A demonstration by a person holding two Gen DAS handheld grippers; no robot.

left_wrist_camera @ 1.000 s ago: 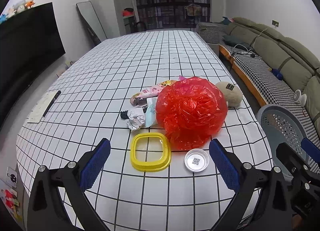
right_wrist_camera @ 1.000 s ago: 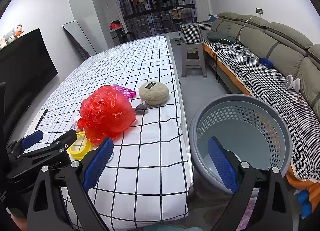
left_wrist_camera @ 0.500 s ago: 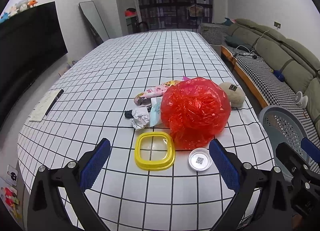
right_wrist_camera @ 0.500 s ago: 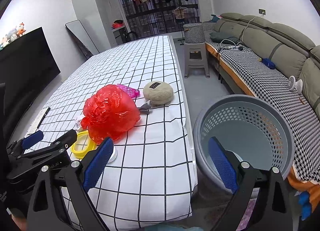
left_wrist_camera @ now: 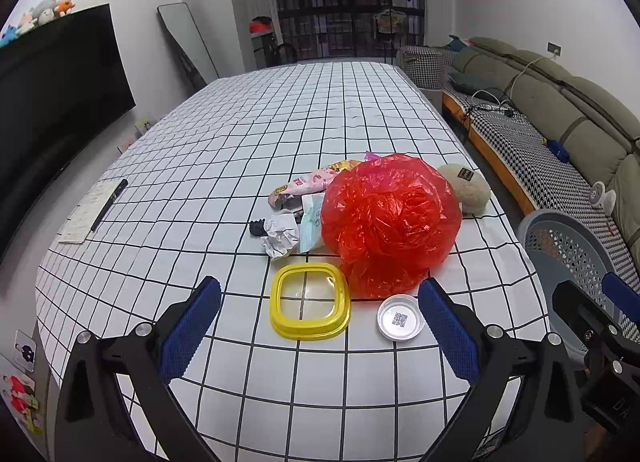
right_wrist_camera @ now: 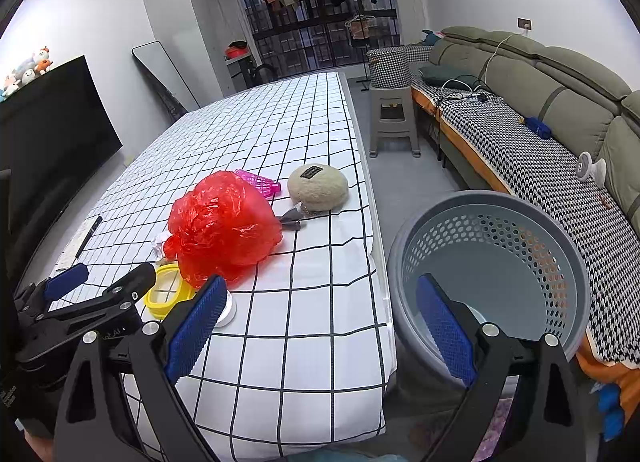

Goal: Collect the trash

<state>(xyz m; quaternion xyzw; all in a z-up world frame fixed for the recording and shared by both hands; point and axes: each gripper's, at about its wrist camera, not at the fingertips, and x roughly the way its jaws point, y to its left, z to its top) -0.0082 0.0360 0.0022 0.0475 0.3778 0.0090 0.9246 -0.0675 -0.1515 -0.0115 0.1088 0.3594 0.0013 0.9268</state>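
Observation:
A crumpled red plastic bag (left_wrist_camera: 390, 224) (right_wrist_camera: 224, 228) lies on the checked table. Around it are a yellow square lid ring (left_wrist_camera: 309, 306) (right_wrist_camera: 166, 296), a small white round cap (left_wrist_camera: 401, 318), crumpled white paper (left_wrist_camera: 280, 236), a pink snack wrapper (left_wrist_camera: 304, 188) and a beige round puff (left_wrist_camera: 466, 190) (right_wrist_camera: 318, 190). A grey perforated basket (right_wrist_camera: 492, 262) (left_wrist_camera: 568, 250) stands on the floor right of the table. My left gripper (left_wrist_camera: 320, 330) is open, hovering just short of the yellow ring. My right gripper (right_wrist_camera: 318, 330) is open and empty, between the table edge and the basket.
A pink shuttlecock-like thing (right_wrist_camera: 258, 182) lies behind the bag. A notepad with a pen (left_wrist_camera: 94, 208) sits at the table's left edge. A grey stool (right_wrist_camera: 392, 122) and a green sofa (right_wrist_camera: 540, 102) are to the right, a black TV (left_wrist_camera: 52, 98) to the left.
Both views have risen and tilted slightly; the trash sits a little lower and nearer in the left wrist view. Both grippers stay open and nothing was taken.

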